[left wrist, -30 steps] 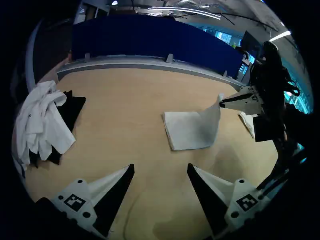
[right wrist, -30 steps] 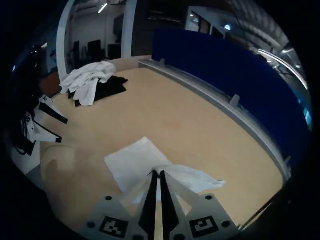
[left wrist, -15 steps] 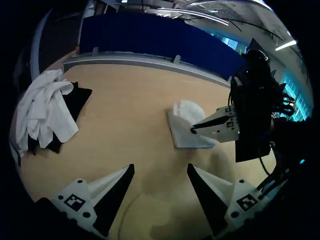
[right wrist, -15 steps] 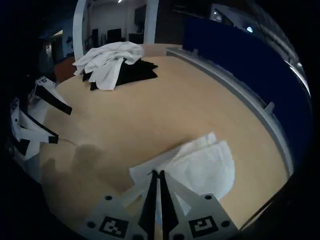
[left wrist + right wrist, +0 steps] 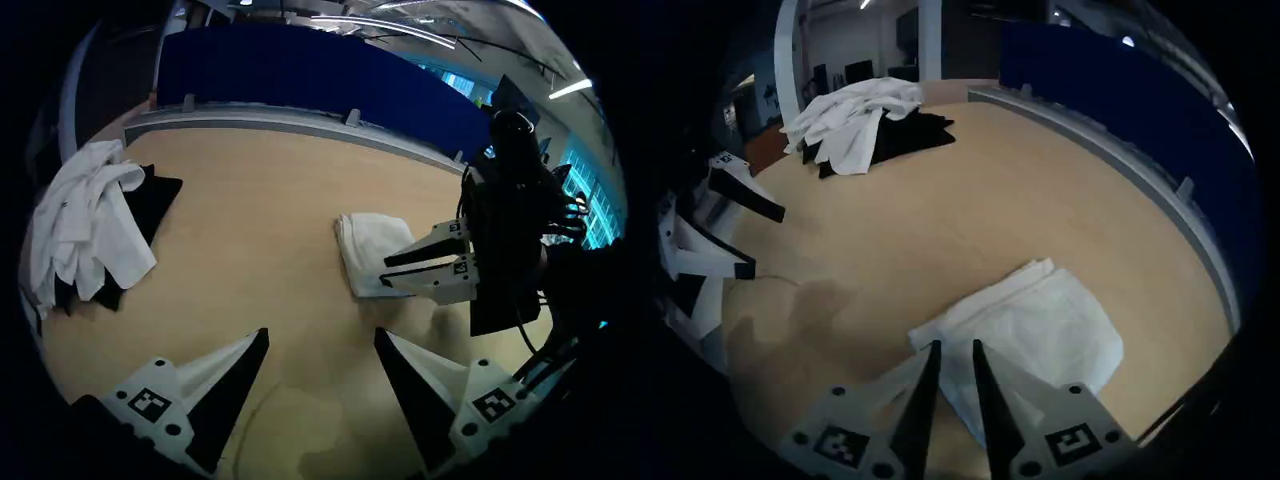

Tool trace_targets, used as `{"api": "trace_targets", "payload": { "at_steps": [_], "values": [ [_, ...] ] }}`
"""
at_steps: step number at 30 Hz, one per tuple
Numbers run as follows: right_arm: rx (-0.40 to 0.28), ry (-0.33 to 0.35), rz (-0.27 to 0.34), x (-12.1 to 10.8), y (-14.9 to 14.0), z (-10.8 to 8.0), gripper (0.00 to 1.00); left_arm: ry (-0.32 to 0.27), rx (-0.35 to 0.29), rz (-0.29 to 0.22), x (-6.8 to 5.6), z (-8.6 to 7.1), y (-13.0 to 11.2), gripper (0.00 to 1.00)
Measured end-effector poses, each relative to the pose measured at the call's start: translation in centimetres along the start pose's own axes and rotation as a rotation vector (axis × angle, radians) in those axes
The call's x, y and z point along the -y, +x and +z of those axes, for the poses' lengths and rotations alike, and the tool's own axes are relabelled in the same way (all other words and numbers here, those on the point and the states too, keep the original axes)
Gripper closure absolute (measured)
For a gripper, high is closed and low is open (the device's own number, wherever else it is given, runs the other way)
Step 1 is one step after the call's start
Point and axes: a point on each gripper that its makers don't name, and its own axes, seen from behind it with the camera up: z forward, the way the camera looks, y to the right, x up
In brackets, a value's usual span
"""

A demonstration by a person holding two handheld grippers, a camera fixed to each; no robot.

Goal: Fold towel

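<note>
The towel (image 5: 370, 258) lies on the table (image 5: 256, 200), folded into a small flat pad. In the right gripper view the towel (image 5: 1044, 320) shows a few layers stacked along one edge.

The right gripper (image 5: 955, 346) is right at the towel, over its near corner. Its two fingers are a little apart, with a thin gap between them, and nothing is pinched in that gap. I can't be sure if the tips touch the towel or just hang above it. In the left gripper view the right gripper (image 5: 386, 270) pokes in at the side of the towel. One finger is above the other there, and you can see a small gap between them.

The left gripper (image 5: 318, 334) is well apart from the towel, low over the table. Its fingers are spread wide and they hold nothing. In the right gripper view the left gripper (image 5: 764, 242) is far off to the side of the towel, and its fingers are wide apart there too.

Far from the towel, a heap of white clothes (image 5: 80, 220) lies on top of a black cloth (image 5: 152, 200). The layered edge of the towel faces that heap. A blue wall (image 5: 320, 72) runs along the table's edge behind the towel.
</note>
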Motion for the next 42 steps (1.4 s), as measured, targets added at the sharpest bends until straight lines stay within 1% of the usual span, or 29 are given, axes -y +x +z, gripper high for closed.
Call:
{"api": "trace_targets", "payload": {
  "at_steps": [3, 5, 9, 11, 18, 23, 25, 26, 32, 37, 39, 41, 42],
  "values": [
    [-0.01, -0.012, 0.002, -0.3, 0.0, -0.8, 0.39, -0.005, 0.0, 0.005, -0.2, 0.0, 0.2, 0.02],
    [-0.011, -0.032, 0.006, -0.7, -0.4, -1.4, 0.3, -0.007, -0.001, 0.007, -0.3, -0.1, 0.4, 0.02],
    [-0.006, -0.074, 0.029, -1.6, -1.8, -2.5, 0.19, -0.011, -0.003, 0.011, -0.5, -0.1, 0.7, 0.02],
    [-0.003, -0.092, 0.046, -2.0, -2.6, -3.2, 0.17, -0.011, -0.004, 0.012, -0.6, -0.1, 0.7, 0.02],
    [0.033, -0.145, 0.104, -3.5, -6.1, -5.0, 0.17, -0.017, -0.005, 0.015, -0.9, -0.1, 0.9, 0.02],
    [0.06, -0.159, 0.129, -3.9, -8.0, -5.2, 0.17, -0.022, -0.006, 0.014, -1.2, 0.0, 0.9, 0.02],
    [0.067, -0.161, 0.135, -4.0, -8.5, -5.2, 0.19, -0.023, -0.006, 0.015, -1.3, 0.0, 0.9, 0.02],
    [0.069, -0.162, 0.137, -4.0, -8.6, -5.1, 0.23, -0.024, -0.007, 0.016, -1.3, 0.0, 0.9, 0.02],
    [0.095, -0.166, 0.144, -3.8, -9.7, -4.7, 0.47, -0.023, -0.008, 0.017, -1.3, -0.1, 0.9, 0.02],
    [0.099, -0.173, 0.153, -3.9, -10.0, -4.8, 0.74, -0.023, -0.01, 0.014, -1.1, -0.2, 1.0, 0.02],
    [0.097, -0.177, 0.161, -4.1, -10.0, -4.8, 0.8, -0.023, -0.01, 0.014, -1.1, -0.2, 1.0, 0.02],
    [0.095, -0.176, 0.168, -4.1, -10.0, -4.8, 0.89, -0.023, -0.01, 0.014, -1.1, -0.2, 1.0, 0.02],
    [0.093, -0.175, 0.173, -4.1, -10.0, -4.8, 0.91, -0.024, -0.01, 0.014, -1.1, -0.2, 1.0, 0.02]
  ]
}}
